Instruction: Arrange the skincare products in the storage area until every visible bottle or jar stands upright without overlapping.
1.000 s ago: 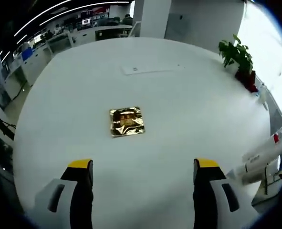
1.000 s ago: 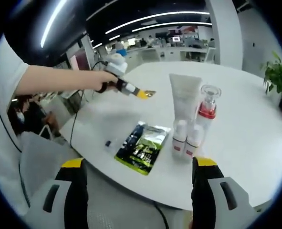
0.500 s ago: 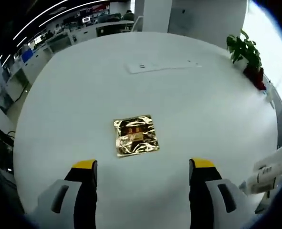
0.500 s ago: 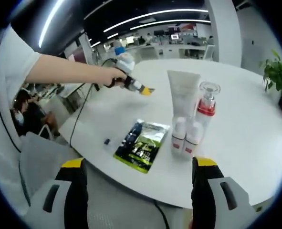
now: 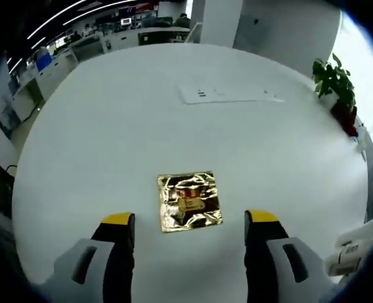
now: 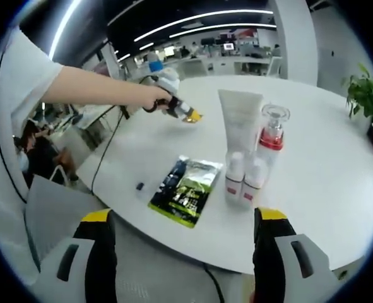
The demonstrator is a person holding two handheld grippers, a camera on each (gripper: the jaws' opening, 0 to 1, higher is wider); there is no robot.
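Observation:
A gold foil sachet (image 5: 190,201) lies flat on the white round table (image 5: 110,126), just beyond and between the open jaws of my left gripper (image 5: 190,222). In the right gripper view a white tube (image 6: 239,119) stands upright beside a clear pump bottle with a red collar (image 6: 272,140), with two small white bottles (image 6: 243,178) in front. A green and black sachet (image 6: 186,189) lies flat to their left. My right gripper (image 6: 181,218) hangs open off the near table edge, holding nothing. The left gripper (image 6: 183,111) shows there too, held by a person's arm (image 6: 91,93).
A white power strip (image 5: 227,95) lies further across the table. A potted plant (image 5: 335,83) stands at the far right edge. White bottle ends (image 5: 353,246) poke in at lower right of the left gripper view. A small dark bit (image 6: 139,186) lies beside the green sachet. Desks fill the background.
My left gripper has moved forward and down toward the gold sachet, which now lies right between the jaw tips. The right gripper has held still.

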